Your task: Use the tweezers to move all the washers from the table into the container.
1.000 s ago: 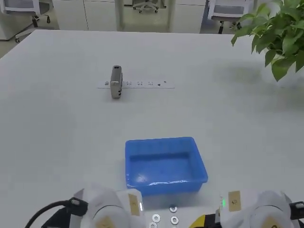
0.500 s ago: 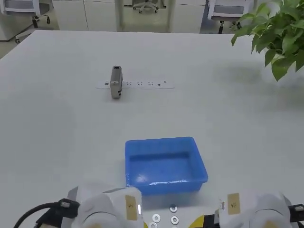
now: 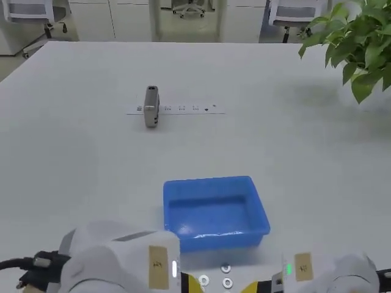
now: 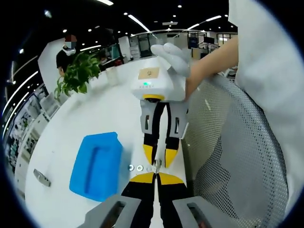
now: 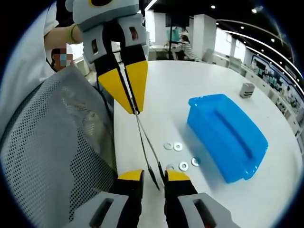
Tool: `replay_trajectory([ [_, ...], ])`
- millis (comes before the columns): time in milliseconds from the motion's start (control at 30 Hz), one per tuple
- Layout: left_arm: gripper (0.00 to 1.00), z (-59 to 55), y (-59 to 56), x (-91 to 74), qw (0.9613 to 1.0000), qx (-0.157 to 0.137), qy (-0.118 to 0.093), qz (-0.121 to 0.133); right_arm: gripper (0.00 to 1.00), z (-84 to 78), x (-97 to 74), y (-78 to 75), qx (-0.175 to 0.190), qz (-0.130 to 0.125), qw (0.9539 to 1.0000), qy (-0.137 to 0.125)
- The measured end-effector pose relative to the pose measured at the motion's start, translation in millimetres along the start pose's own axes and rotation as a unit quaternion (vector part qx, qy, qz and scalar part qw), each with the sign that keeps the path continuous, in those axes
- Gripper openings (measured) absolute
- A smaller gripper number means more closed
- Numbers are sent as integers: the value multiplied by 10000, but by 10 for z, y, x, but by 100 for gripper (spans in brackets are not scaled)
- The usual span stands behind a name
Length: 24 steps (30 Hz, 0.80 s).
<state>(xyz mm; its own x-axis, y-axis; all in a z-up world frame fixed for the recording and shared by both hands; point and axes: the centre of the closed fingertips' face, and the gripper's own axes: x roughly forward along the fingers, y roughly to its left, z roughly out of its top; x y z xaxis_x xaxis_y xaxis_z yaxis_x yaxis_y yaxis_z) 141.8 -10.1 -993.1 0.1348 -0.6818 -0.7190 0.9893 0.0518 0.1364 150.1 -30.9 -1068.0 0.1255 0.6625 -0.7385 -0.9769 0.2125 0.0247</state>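
Several washers (image 5: 178, 147) beside container (image 5: 228, 135), tweezers (image 5: 144, 140) in left claw (image 5: 133, 110)

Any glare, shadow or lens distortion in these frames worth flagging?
Head view: sharp, evenly lit, white glare inside the blue container, soft plant shadow on the table. Both gripper views: strong fisheye curving the table edge; washers crisp in the right gripper view.

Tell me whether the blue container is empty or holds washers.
Empty: the blue container shows a bare floor in the head view; the washers lie outside on the table.
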Motion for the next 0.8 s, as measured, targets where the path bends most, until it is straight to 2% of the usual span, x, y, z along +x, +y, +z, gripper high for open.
replay_trajectory([
  [200, 0, 70, 9, 15, 9999, 104, 21, 0, 8, 15, 15, -33, -12, -43, 10000, -59],
  [433, 0, 133, 33, 13, 9997, 242, 75, 15, 8, 46, 7, -55, 208, -73, 9994, -255],
  [800, 0, 222, 125, -47, 9989, 432, 166, 82, 8, 168, -10, -154, 316, -186, 9979, -537],
])
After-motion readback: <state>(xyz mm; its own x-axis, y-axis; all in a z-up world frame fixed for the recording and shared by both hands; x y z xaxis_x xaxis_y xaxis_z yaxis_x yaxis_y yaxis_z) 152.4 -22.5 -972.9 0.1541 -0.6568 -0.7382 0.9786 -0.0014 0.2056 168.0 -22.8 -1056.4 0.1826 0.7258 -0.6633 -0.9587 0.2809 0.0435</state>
